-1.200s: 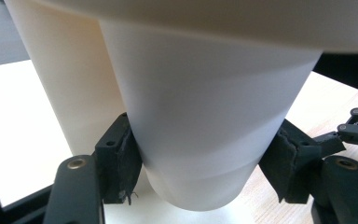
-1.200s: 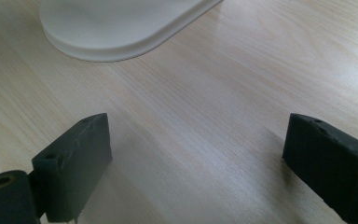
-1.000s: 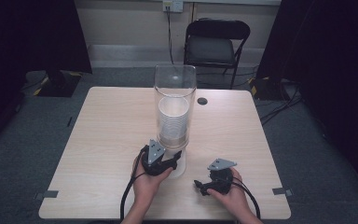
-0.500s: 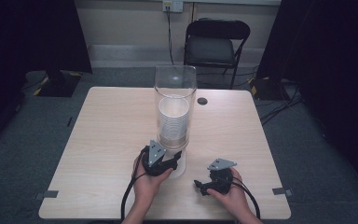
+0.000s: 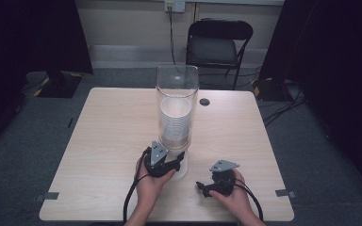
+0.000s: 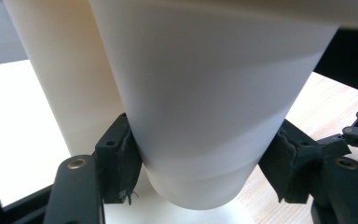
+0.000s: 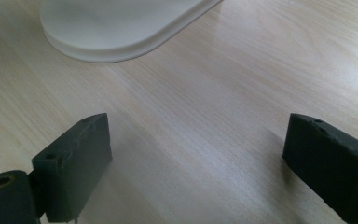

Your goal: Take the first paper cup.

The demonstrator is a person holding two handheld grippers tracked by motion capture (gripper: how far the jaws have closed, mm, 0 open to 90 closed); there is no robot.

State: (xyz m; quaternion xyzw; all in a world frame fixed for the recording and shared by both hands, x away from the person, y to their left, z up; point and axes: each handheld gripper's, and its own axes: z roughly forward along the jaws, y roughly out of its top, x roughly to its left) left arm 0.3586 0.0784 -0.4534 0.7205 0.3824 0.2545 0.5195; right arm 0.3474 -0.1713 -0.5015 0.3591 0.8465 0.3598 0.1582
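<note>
A clear tube dispenser stands mid-table with a stack of white paper cups inside. In the high view my left gripper sits at the dispenser's foot. In the left gripper view it is shut on the lowest white paper cup, with both pads pressed against the cup's lower wall. My right gripper lies low on the table to the right of the dispenser. The right gripper view has its jaws wide open over bare wood, the dispenser's white base just ahead.
The light wooden table has a small black round cap behind the dispenser. A black folding chair stands beyond the far edge. Cables trail from both grippers toward the near edge.
</note>
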